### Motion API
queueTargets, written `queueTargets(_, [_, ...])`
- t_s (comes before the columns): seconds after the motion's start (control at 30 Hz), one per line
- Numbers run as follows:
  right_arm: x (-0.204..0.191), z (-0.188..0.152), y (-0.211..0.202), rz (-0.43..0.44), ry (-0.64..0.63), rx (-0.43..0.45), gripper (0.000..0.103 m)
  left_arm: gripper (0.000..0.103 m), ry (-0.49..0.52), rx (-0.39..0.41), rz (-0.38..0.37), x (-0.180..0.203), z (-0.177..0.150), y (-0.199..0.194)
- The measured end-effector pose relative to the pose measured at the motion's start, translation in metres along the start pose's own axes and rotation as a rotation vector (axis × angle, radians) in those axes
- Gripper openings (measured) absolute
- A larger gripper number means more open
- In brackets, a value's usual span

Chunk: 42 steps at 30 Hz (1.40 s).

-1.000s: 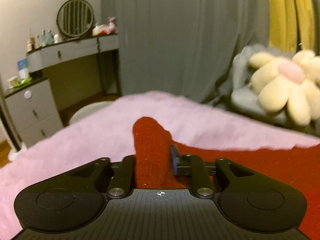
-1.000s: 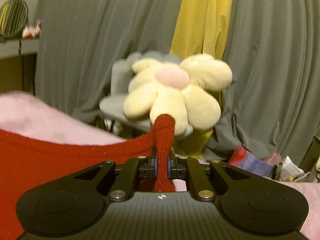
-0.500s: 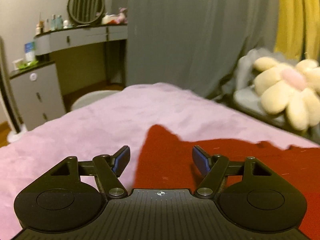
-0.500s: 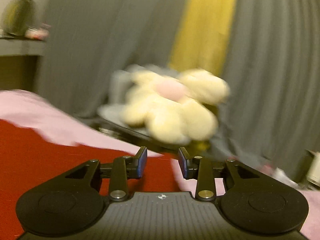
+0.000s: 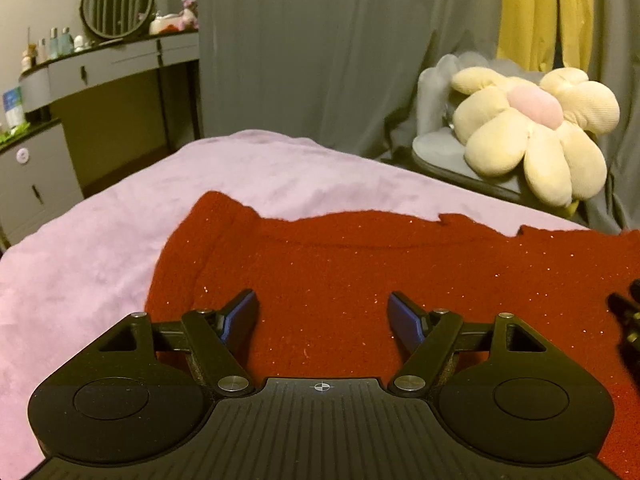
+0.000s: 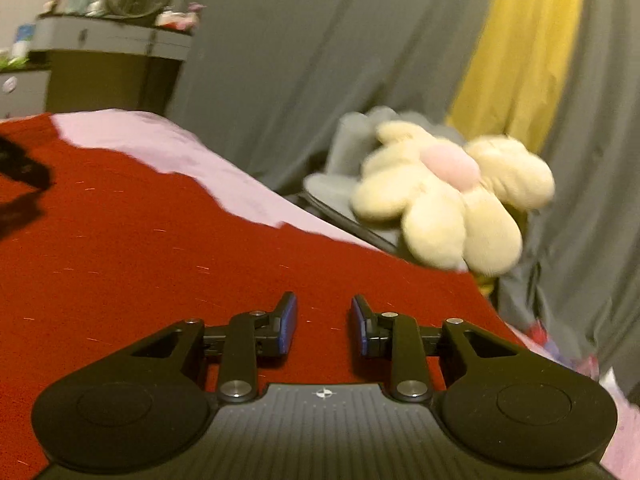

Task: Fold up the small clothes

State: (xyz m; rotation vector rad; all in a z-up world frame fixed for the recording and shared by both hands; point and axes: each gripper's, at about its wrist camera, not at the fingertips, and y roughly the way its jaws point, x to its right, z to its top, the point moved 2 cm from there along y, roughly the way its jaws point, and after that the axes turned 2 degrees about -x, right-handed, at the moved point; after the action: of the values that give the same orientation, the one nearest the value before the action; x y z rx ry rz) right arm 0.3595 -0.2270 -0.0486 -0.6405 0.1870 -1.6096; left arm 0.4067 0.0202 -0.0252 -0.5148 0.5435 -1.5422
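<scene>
A red knitted garment lies spread flat on the pink blanket that covers the bed. My left gripper hovers low over the garment's left part, open wide, with nothing between its blue pads. In the right wrist view the same red garment fills the lower left. My right gripper is above the garment's right part near its edge, open by a narrow gap. Its jaws are closing with no cloth pinched between them. A dark piece of the other gripper shows at the left edge.
Beyond the bed stands a grey chair holding a cream flower cushion. A dressing table with a round mirror and a drawer unit stand at the back left. Grey and yellow curtains hang behind. Coloured clutter lies beside the bed.
Both grippers were shut on raised folds of the red garment a second ago. They have let go, the cloth has dropped flat, and both grippers have moved lower over it.
</scene>
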Motion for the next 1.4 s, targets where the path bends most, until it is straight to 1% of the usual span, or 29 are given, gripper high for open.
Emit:
queueTargets(0.17, [0.036,-0.009,-0.004,-0.058,0.073,-0.014,0.028,0.078,0.016,-0.001,0.008,-0.006,-0.002,-0.004])
queueTargets(0.23, [0.052,-0.016,-0.008,-0.103,0.087,-0.013,0.028,0.079,-0.002,0.0,0.013,-0.014,-0.002,-0.007])
queueTargets(0.27, [0.061,-0.021,-0.008,-0.135,0.095,-0.021,0.028,0.079,-0.021,-0.004,0.015,-0.019,-0.003,-0.009])
queueTargets(0.3, [0.07,-0.027,-0.008,-0.148,0.111,-0.031,0.03,0.079,-0.04,-0.01,0.019,-0.025,-0.004,-0.01])
queueTargets(0.33, [0.077,-0.032,-0.008,-0.154,0.127,-0.041,0.037,0.079,-0.067,-0.011,0.021,-0.032,-0.005,-0.013])
queueTargets(0.47, [0.086,-0.034,-0.018,-0.258,0.093,-0.059,0.037,0.08,-0.22,-0.036,0.075,-0.071,-0.019,-0.026])
queueTargets(0.53, [0.089,-0.033,-0.021,-0.294,0.097,-0.093,0.037,0.081,-0.282,-0.052,0.068,-0.09,-0.03,-0.037])
queueTargets(0.6, [0.093,-0.032,-0.025,-0.36,0.084,-0.121,0.036,0.082,-0.305,-0.063,0.067,-0.101,-0.04,-0.047])
queueTargets(0.63, [0.096,-0.033,-0.024,-0.407,0.067,-0.141,0.036,0.082,-0.306,-0.073,0.063,-0.106,-0.044,-0.051])
queueTargets(0.67, [0.098,-0.035,-0.025,-0.436,0.061,-0.164,0.035,0.082,-0.305,-0.08,0.059,-0.11,-0.047,-0.055])
queueTargets(0.73, [0.1,-0.036,-0.032,-0.451,0.079,-0.205,0.03,0.082,-0.301,-0.087,0.052,-0.116,-0.053,-0.064])
queueTargets(0.8, [0.092,-0.032,-0.052,-0.401,0.113,-0.173,0.03,0.082,-0.316,-0.096,0.035,-0.118,-0.055,-0.07])
queueTargets(0.87, [0.068,-0.024,-0.081,-0.312,0.127,-0.082,0.03,0.082,-0.351,-0.107,-0.008,-0.12,-0.061,-0.077])
queueTargets(0.9, [0.058,-0.022,-0.093,-0.259,0.131,-0.041,0.03,0.082,-0.364,-0.119,-0.031,-0.118,-0.064,-0.079])
queueTargets(0.97, [0.029,-0.018,-0.114,-0.096,0.136,0.022,0.03,0.082,-0.384,-0.144,-0.073,-0.115,-0.07,-0.084])
queueTargets(1.03, [-0.001,-0.02,-0.123,0.019,0.095,0.036,0.03,0.082,-0.401,-0.163,-0.107,-0.112,-0.078,-0.089])
queueTargets(1.07, [-0.017,-0.023,-0.125,0.058,0.049,0.021,0.03,0.082,-0.407,-0.176,-0.124,-0.112,-0.081,-0.091])
queueTargets(1.1, [-0.028,-0.027,-0.123,0.079,0.012,-0.003,0.03,0.082,-0.409,-0.187,-0.138,-0.112,-0.084,-0.093])
queueTargets(1.13, [-0.033,-0.03,-0.121,0.078,-0.011,-0.029,0.03,0.082,-0.405,-0.196,-0.145,-0.112,-0.086,-0.095])
queueTargets(1.17, [-0.034,-0.034,-0.118,0.057,-0.039,-0.063,0.03,0.082,-0.394,-0.203,-0.15,-0.112,-0.087,-0.097])
queueTargets(1.2, [-0.032,-0.036,-0.116,0.017,-0.059,-0.096,0.03,0.082,-0.38,-0.204,-0.156,-0.112,-0.087,-0.1])
queueTargets(1.23, [-0.025,-0.037,-0.113,-0.045,-0.066,-0.147,0.03,0.082,-0.365,-0.207,-0.164,-0.112,-0.087,-0.102])
queueTargets(1.3, [-0.009,-0.036,-0.111,-0.125,-0.038,-0.228,0.03,0.083,-0.35,-0.21,-0.185,-0.113,-0.086,-0.105])
queueTargets(1.33, [0.0,-0.034,-0.114,-0.139,-0.01,-0.26,0.03,0.083,-0.358,-0.212,-0.193,-0.115,-0.087,-0.107])
queueTargets(1.4, [0.005,-0.031,-0.121,-0.147,0.007,-0.293,0.03,0.083,-0.39,-0.219,-0.215,-0.118,-0.088,-0.107])
